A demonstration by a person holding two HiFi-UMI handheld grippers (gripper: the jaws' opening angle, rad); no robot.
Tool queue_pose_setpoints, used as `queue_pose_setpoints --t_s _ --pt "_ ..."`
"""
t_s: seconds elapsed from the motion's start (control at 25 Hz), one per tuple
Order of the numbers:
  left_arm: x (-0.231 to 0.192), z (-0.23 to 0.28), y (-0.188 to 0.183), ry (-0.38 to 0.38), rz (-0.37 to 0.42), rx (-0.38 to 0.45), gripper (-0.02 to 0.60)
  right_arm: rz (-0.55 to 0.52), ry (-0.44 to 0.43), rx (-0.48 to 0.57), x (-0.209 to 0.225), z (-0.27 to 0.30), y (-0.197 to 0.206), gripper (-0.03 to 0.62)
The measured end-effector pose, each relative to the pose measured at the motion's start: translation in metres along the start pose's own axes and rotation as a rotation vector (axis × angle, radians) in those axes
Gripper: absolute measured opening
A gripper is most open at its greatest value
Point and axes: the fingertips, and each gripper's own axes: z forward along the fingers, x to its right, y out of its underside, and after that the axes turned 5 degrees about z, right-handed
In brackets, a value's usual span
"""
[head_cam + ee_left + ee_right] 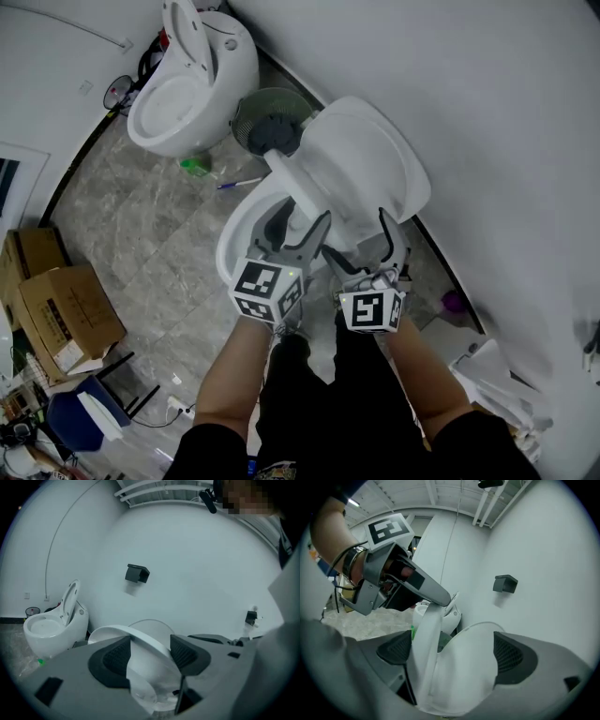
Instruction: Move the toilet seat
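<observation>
A white toilet stands in the middle of the head view, its lid (366, 159) raised against the wall. The seat ring (289, 186) is tilted up above the bowl (236, 246). My left gripper (294, 231) is open, and the seat's rim (143, 641) runs between its pads with gaps showing. My right gripper (366, 251) is also open. Its jaws stand wide around the seat's edge (423, 641) and the lid (471, 667) behind it. In the right gripper view one finger (429, 588) of the left gripper touches the top of the seat.
A second white toilet (192, 84) with its lid up stands at the far left by the wall. A round wire basket (272, 122) sits between the two toilets. A green bottle (195, 166) lies on the floor. Cardboard boxes (66, 314) stand at the left. A black fixture (137, 573) hangs on the wall.
</observation>
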Motion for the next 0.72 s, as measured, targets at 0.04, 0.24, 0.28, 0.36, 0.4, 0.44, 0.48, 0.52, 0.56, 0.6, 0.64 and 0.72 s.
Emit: queue_pose_setpoints --t_s 0.04,0.24,0.28,0.36,0.4,0.44,0.48,0.52,0.56,0.6,0.64,0.72 --pt "0.004 0.008 -0.003 0.004 0.004 -0.006 0.241 0.002 0.004 -0.001 0.009 0.000 0.001 0.552" --pt "0.022 0.047 -0.017 0.017 0.018 -0.027 0.242 0.024 0.018 0.004 0.052 0.003 0.007 0.555" --pt "0.025 0.055 -0.019 0.019 0.019 -0.030 0.242 0.037 0.017 0.004 0.061 0.004 0.009 0.557" --pt "0.031 0.070 -0.022 0.022 0.022 -0.037 0.242 0.062 0.015 -0.003 0.076 0.006 0.015 0.560" --pt "0.034 0.077 -0.023 0.024 0.024 -0.043 0.242 0.066 0.017 -0.005 0.083 0.008 0.018 0.563" --pt "0.036 0.083 -0.023 0.025 0.026 -0.050 0.242 0.068 0.018 -0.009 0.088 0.009 0.020 0.564" --pt "0.038 0.090 -0.023 0.025 0.027 -0.056 0.242 0.071 0.017 -0.013 0.094 0.010 0.023 0.563" --pt "0.041 0.096 -0.023 0.026 0.029 -0.061 0.242 0.074 0.015 -0.018 0.099 0.012 0.026 0.563" --pt "0.043 0.102 -0.023 0.026 0.032 -0.067 0.242 0.078 0.014 -0.022 0.105 0.013 0.029 0.565" --pt "0.046 0.108 -0.023 0.025 0.040 -0.072 0.242 0.081 0.013 -0.025 0.110 0.014 0.031 0.565" --pt "0.048 0.112 -0.024 0.022 0.052 -0.079 0.242 0.081 0.014 -0.028 0.115 0.015 0.034 0.565" --pt "0.051 0.119 -0.025 0.014 0.085 -0.089 0.242 0.078 0.021 -0.036 0.124 0.016 0.038 0.563"
